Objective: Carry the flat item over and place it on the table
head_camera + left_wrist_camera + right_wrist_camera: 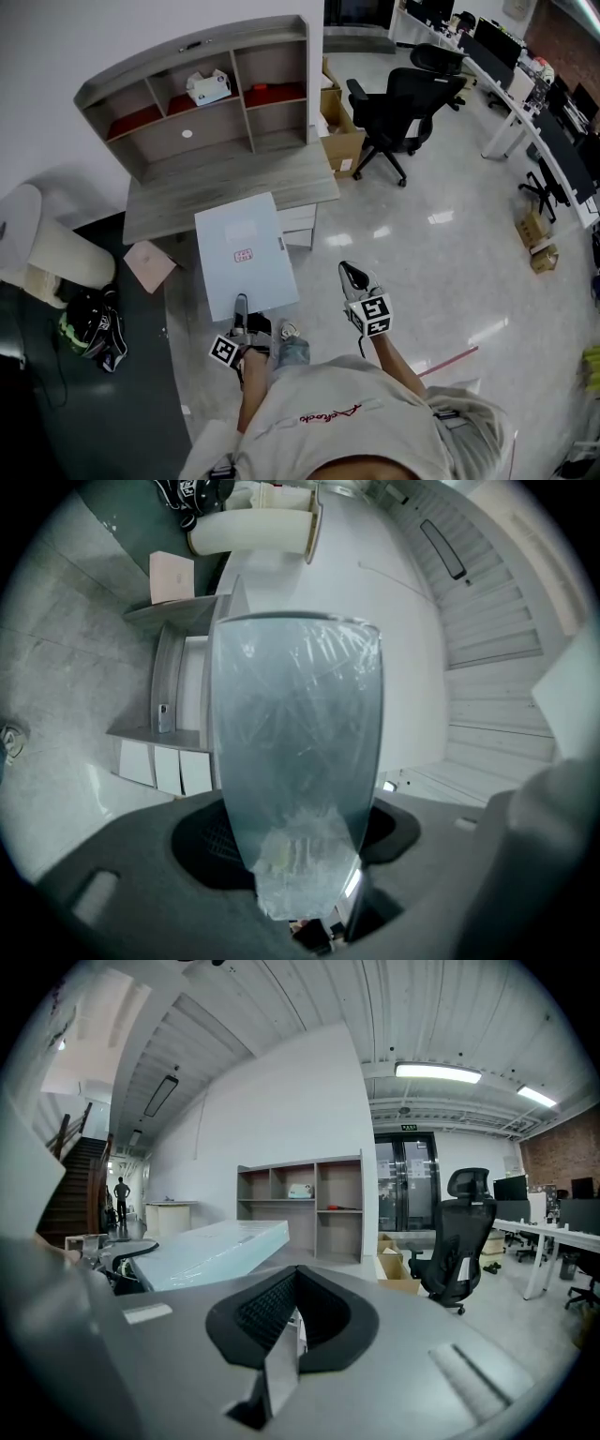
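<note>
The flat item is a pale blue-white panel (246, 253) wrapped in clear plastic, with a small red label on top. My left gripper (240, 330) is shut on its near edge and holds it level in the air, its far end over the front edge of the grey desk (234, 187). In the left gripper view the panel (295, 724) runs straight out from between the jaws of the left gripper (305, 874). My right gripper (352, 277) hangs beside the panel's right side, shut and holding nothing. From the right gripper (286, 1335) the panel (211, 1251) lies to the left.
A shelf hutch (202, 98) with a white box stands on the desk's back half. Cardboard boxes (342, 136) and a black office chair (403, 103) are right of the desk. A white roll (47, 246), a dark helmet-like bundle (89, 328) and a pink board (150, 264) lie left.
</note>
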Tool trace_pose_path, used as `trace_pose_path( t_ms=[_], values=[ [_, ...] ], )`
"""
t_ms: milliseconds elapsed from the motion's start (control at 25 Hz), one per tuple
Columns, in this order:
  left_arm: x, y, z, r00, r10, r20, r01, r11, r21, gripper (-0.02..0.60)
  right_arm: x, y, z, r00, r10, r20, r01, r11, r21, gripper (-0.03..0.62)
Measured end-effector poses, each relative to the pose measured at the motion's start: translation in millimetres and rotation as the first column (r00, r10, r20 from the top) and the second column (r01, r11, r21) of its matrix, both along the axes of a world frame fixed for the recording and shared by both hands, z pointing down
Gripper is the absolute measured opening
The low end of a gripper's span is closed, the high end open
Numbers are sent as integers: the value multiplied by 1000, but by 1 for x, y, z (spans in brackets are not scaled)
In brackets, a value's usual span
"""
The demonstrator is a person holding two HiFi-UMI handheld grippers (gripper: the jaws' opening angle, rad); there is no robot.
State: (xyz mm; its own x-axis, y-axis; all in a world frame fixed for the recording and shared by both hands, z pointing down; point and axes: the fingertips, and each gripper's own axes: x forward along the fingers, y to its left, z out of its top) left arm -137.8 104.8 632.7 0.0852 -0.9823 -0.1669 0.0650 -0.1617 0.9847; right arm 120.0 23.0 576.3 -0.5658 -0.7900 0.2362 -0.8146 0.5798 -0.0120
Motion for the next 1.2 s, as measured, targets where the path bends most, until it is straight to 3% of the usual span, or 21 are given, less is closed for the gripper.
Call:
trace_pose_path(
  t_ms=[760, 1200],
  values=[
    [-77, -141, -5, 998, 66, -18, -66, 998, 7, 278, -92, -133, -18, 1000, 29, -6, -28, 999, 25, 5],
    [-86, -175, 12, 994, 105, -30, -106, 994, -24, 278, -101, -159, -8, 998, 60, -17, -59, 998, 11, 5]
  ],
)
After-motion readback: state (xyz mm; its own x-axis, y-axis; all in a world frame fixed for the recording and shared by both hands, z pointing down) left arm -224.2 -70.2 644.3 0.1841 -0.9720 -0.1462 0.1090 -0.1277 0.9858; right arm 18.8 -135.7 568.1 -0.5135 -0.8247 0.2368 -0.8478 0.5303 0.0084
